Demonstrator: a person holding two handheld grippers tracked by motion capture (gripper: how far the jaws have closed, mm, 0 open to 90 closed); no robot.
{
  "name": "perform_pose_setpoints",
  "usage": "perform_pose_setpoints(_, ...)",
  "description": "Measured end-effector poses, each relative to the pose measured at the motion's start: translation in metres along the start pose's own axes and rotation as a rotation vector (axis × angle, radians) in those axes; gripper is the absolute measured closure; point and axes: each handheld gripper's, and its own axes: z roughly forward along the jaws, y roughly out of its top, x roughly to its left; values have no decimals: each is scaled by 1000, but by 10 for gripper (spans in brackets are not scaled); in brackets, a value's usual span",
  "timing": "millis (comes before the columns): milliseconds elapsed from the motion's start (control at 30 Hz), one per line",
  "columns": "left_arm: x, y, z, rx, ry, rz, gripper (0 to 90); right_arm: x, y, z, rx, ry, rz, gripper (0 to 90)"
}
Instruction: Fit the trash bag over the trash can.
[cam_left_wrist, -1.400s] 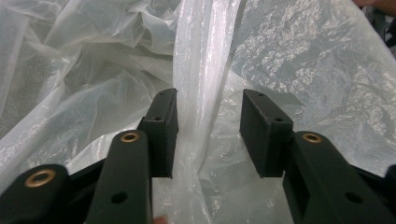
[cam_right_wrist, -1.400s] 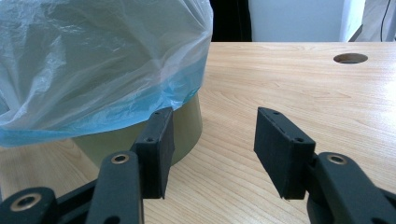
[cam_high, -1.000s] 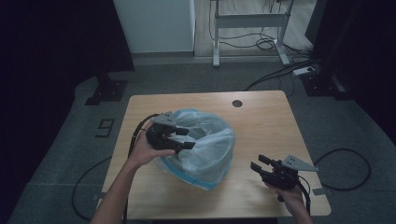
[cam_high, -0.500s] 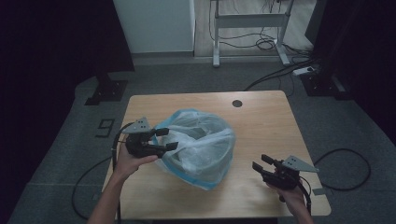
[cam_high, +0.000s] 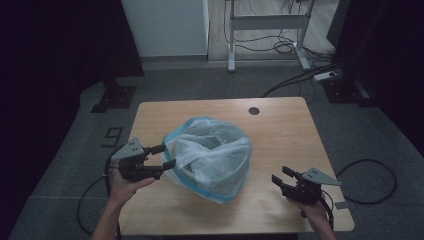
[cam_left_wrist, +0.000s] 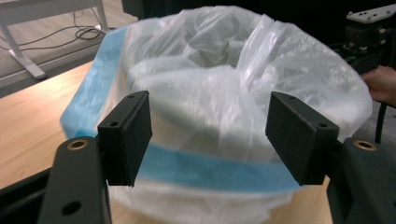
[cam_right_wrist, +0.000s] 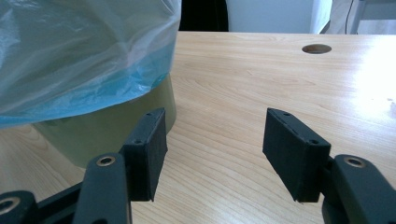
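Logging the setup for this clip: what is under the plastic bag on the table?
Under the plastic bag the right gripper view shows the lower wall of an olive-green round container standing on the table. The bag covers its rim and inside.

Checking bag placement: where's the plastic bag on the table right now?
In the high view the plastic bag sits near the middle of the wooden table, draped over an olive bin, with the open left gripper at its left edge.
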Motion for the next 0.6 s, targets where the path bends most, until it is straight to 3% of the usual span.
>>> perform_pose_setpoints(367,7,-42,-12,8,28,-66,311,-4,-4,-3,14,-16,6,387)
perform_pose_setpoints(600,13,-59,-14,19,46,-105,313,-4,-6,-1,28,-18,2,385)
